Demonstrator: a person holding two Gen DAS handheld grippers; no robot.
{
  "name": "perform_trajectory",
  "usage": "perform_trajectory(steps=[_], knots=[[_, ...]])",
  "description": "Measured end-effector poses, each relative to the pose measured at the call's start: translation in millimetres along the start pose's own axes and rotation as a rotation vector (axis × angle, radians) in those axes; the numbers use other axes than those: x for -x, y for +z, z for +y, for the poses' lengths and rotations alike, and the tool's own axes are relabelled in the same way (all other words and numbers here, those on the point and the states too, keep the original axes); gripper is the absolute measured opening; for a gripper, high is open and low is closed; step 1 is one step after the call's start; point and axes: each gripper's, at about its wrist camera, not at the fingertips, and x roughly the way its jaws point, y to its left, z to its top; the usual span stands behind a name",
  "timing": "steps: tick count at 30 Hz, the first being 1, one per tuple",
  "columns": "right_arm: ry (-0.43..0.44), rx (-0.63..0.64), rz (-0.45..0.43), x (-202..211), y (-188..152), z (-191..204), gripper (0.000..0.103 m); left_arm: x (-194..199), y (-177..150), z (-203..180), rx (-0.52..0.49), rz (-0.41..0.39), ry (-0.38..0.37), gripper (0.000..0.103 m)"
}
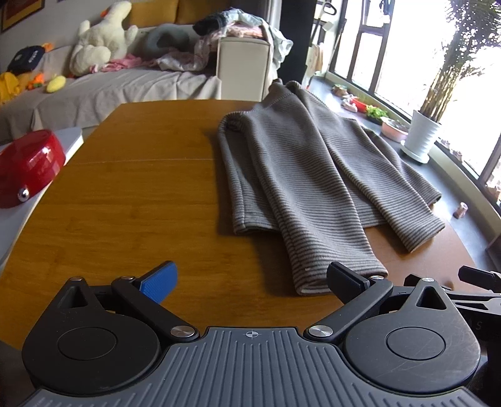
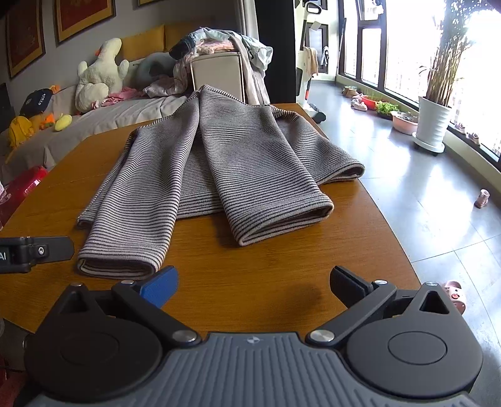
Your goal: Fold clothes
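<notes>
Striped grey sweater (image 1: 300,175) spread flat on the wooden desk (image 1: 131,194), toward its right half, both sleeves folded inward over the body and running down toward the near edge. Nearer sleeve cuff (image 1: 338,275) resting on the wood just ahead of the left tongs (image 1: 250,278), close beside the right-hand black finger (image 1: 344,281), contact impossible to judge. Left tongs spread wide, empty, blue pad (image 1: 159,281) facing in on the other finger. From the right wrist view, same sweater (image 2: 219,169) seen lengthwise, one cuff (image 2: 119,266) lying just beyond the blue pad (image 2: 159,286), the other cuff (image 2: 281,219) further up and well apart from the fingers. Right tongs (image 2: 253,286) likewise wide and holding nothing, hovering over bare wood near the front edge of the desk (image 2: 250,300). Part of the left tool (image 2: 34,252) poking in at the left border. Red glossy object (image 1: 28,166) off the left side of the desk. Behind, a sofa (image 1: 125,87) with a white plush toy (image 1: 100,40) and heaped clothes (image 1: 225,28); a white plant pot (image 2: 433,125) on the floor by the window.
</notes>
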Motion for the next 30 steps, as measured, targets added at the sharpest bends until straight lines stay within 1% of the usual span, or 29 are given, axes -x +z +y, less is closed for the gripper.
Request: perform_trajectory(steps=[5, 9, 13, 15, 17, 19, 21, 22, 23, 26, 28, 30], knots=[[0.041, -0.071, -0.028, -20.8, 25.4, -14.5, 0.103, -23.2, 23.8, -5.6, -0.062, -0.023, -0.041, 0.103], [0.085, -0.126, -0.106, -33.2, 56.8, -27.4, 0.103, -44.2, 49.0, -13.2, -0.087, -0.051, -0.103, 0.103], [0.092, -0.082, -0.191, -51.5, 91.3, -25.9, 0.103, -66.8, 77.4, -22.7, -0.108, -0.102, -0.196, 0.103], [0.116, -0.100, -0.209, -67.7, 109.5, -27.4, 0.103, -85.3, 90.0, -28.4, -0.125, -0.103, -0.225, 0.103], [0.154, -0.130, -0.200, -88.8, 124.7, -28.7, 0.103, -109.2, 98.1, -31.4, -0.122, -0.079, -0.237, 0.103], [0.188, -0.142, -0.172, -111.7, 133.9, -27.4, 0.103, -131.6, 99.6, -31.0, -0.111, -0.056, -0.221, 0.103], [0.199, -0.146, -0.126, -136.1, 136.9, -25.9, 0.103, -149.3, 97.5, -27.7, -0.103, -0.036, -0.201, 0.103], [0.192, -0.154, -0.098, -148.2, 135.3, -26.0, 0.103, -152.0, 94.2, -25.8, -0.114, -0.056, -0.187, 0.103], [0.178, -0.156, -0.094, -156.9, 132.2, -25.7, 0.103, -153.8, 91.3, -24.0, -0.127, -0.071, -0.172, 0.103], [0.143, -0.138, -0.102, -160.7, 129.2, -21.3, 0.103, -152.3, 89.2, -17.0, -0.095, -0.073, -0.198, 0.103], [0.153, -0.151, -0.099, -158.3, 128.7, -22.5, 0.103, -151.2, 88.5, -16.5, -0.097, -0.073, -0.199, 0.103], [0.169, -0.191, -0.094, -155.8, 125.7, -26.9, 0.103, -149.3, 88.0, -17.3, -0.106, -0.072, -0.191, 0.103]])
